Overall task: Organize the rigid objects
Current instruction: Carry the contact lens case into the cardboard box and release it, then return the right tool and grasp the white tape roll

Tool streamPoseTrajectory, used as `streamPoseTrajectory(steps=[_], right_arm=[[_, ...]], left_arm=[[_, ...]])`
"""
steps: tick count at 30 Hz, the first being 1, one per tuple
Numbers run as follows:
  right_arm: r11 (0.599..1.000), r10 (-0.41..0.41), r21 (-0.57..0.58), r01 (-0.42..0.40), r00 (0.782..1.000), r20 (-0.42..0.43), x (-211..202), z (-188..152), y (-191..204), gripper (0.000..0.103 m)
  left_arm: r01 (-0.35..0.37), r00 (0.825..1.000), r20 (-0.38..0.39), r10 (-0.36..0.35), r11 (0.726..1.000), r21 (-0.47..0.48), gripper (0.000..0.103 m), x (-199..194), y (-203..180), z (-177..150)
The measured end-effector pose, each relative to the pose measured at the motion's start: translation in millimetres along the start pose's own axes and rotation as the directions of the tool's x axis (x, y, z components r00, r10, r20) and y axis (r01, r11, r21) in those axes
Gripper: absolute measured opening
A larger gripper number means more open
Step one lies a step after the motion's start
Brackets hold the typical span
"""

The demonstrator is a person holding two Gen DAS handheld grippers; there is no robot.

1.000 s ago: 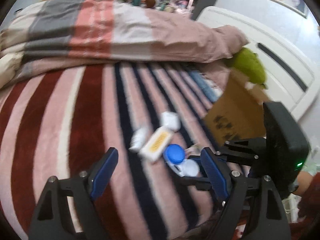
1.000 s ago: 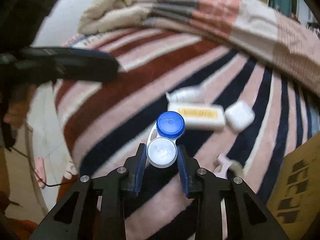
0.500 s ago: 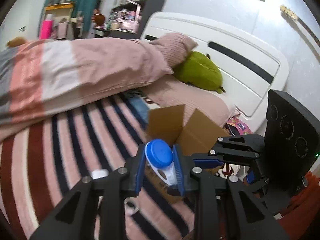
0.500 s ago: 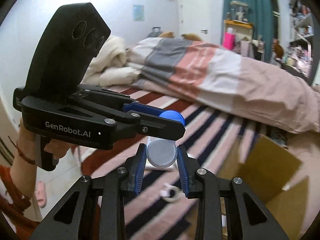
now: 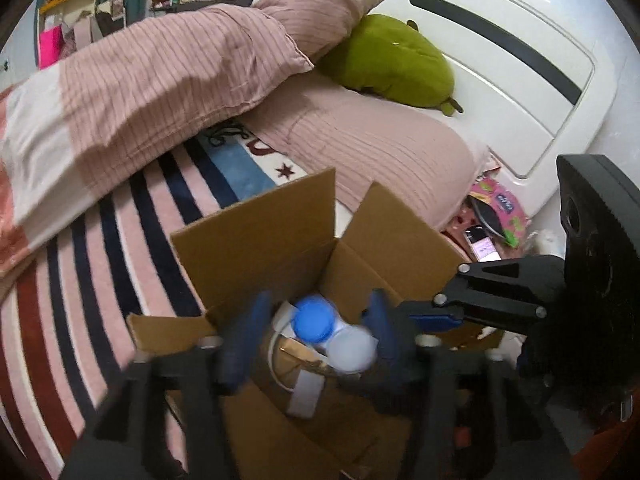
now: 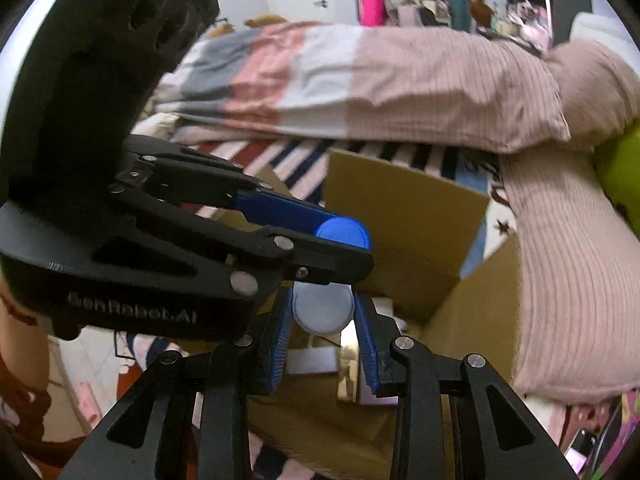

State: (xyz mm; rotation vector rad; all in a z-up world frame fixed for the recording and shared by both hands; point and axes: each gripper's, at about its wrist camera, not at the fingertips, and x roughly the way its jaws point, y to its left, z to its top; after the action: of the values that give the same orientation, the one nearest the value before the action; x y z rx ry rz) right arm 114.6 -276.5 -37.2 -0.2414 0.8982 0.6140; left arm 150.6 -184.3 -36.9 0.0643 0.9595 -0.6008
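A contact lens case with one blue cap and one white cap hangs over the open cardboard box. My left gripper is motion-blurred, its jaws spread wider than the case, so it looks open. My right gripper is shut on the white cap; the blue cap sticks out past the left gripper's finger. White items lie in the box bottom.
The box stands on a striped blanket on a bed. A pink duvet, pink pillows, a green plush and a white headboard lie behind. Clutter sits at the bed's right edge.
Both grippers carried the case from beside the box to above its opening. The left gripper's jaws, shut on the blue cap half a second ago, have spread apart.
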Motion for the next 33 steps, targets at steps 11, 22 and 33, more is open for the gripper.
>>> streamPoseTrajectory(steps=[11, 22, 33], right_arm=[[0.998, 0.033, -0.061, -0.025, 0.991, 0.127, -31.4, 1.5, 50.1, 0.047], [0.948, 0.186, -0.271, -0.165, 0.981, 0.052, 13.2, 13.9, 182.9, 0.047], [0.983, -0.028, -0.182, 0.015, 0.997, -0.066, 125.7, -39.3, 191.0, 0.071]], left_arm=[[-0.147, 0.962, 0.221, 0.16, 0.986, -0.075, 0.085, -90.1, 36.2, -43.5], [-0.3, 0.877, 0.29, 0.382, 0.909, -0.29, 0.086, -165.9, 122.3, -153.8], [-0.287, 0.885, 0.245, 0.396, 0.878, -0.382, 0.086, -150.3, 161.3, -213.0]])
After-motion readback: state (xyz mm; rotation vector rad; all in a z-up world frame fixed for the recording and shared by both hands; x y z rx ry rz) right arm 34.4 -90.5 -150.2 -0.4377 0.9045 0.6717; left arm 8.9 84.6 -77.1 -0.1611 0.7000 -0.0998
